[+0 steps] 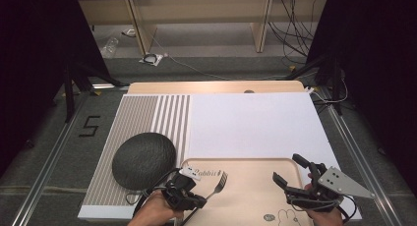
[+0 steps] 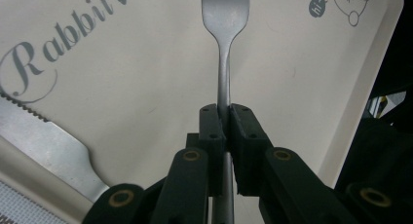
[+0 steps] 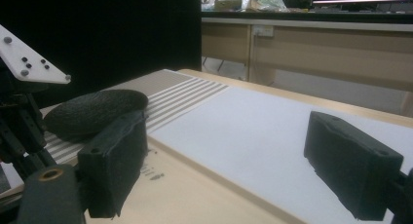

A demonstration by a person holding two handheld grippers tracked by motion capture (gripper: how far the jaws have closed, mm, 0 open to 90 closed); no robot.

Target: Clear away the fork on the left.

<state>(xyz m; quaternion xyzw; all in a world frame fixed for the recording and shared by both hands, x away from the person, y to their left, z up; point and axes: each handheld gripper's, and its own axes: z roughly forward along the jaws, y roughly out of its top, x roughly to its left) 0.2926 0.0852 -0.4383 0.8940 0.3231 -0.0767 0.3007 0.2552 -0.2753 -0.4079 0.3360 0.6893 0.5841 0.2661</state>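
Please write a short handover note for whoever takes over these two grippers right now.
Left gripper: shut on the fork at its handle, tines pointing away, held over the tray.
Right gripper: open, holding nothing, above the tray's right part.
Things: the knife lies on the tray's left edge near the word Rabbit; the dark round mat sits on the striped placemat, left of the tray.
Done: the fork is gripped.
Left: probably setting the fork down; where it should go is not clear. The knife is untouched.
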